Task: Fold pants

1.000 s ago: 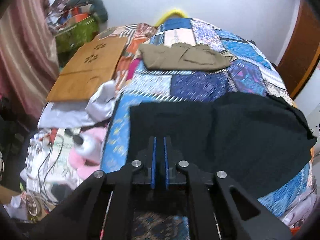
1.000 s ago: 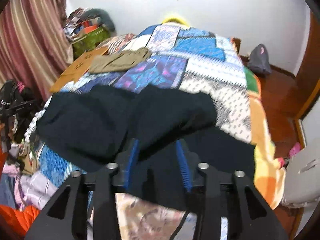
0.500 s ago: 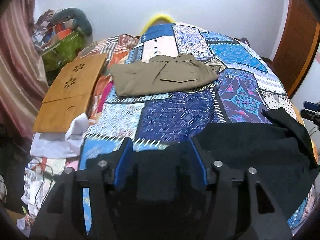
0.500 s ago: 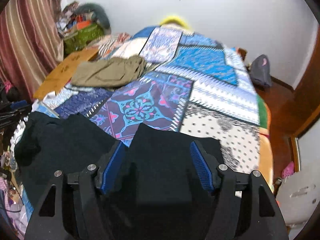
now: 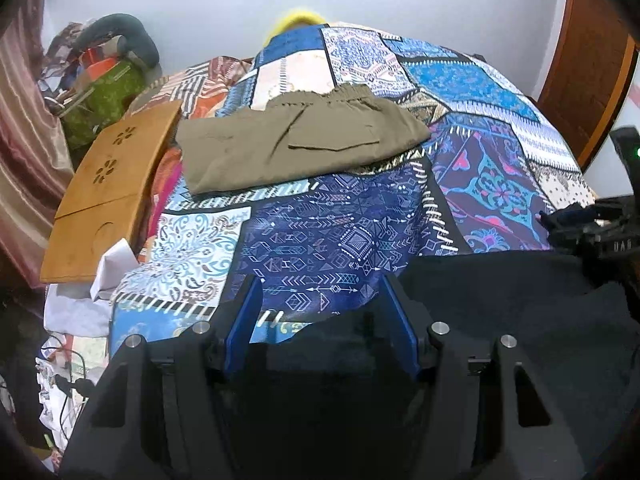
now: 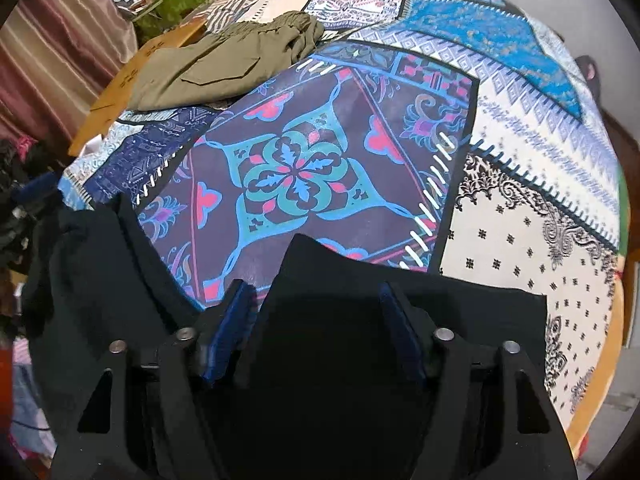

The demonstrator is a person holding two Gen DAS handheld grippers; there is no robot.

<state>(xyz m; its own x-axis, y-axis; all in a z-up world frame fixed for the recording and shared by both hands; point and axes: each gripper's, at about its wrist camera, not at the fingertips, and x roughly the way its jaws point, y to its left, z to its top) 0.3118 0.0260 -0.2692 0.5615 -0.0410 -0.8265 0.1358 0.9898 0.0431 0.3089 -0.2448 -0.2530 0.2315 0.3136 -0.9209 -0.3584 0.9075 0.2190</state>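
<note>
Lowered toward the bed (image 5: 328, 240) since a second ago, both tools. Left tool (image 5: 320, 322): parted about halfway, black pants (image 5: 500, 300) beneath, pads clear of cloth. Right tool (image 6: 316, 332): closing, a raised pants fold (image 6: 320, 280) between its fingers, contact not discernible. Folded olive pants (image 5: 296, 140) well beyond.

black pants (image 5: 500, 300) matt, slightly fuzzy cloth, olive pants (image 5: 296, 144) smooth woven cloth, bedspread (image 6: 520, 208) printed cotton-like cloth, board (image 5: 108, 184) bare matt wood, gripper fingers (image 5: 242, 322) matt black plastic, blue ribbed pads
</note>
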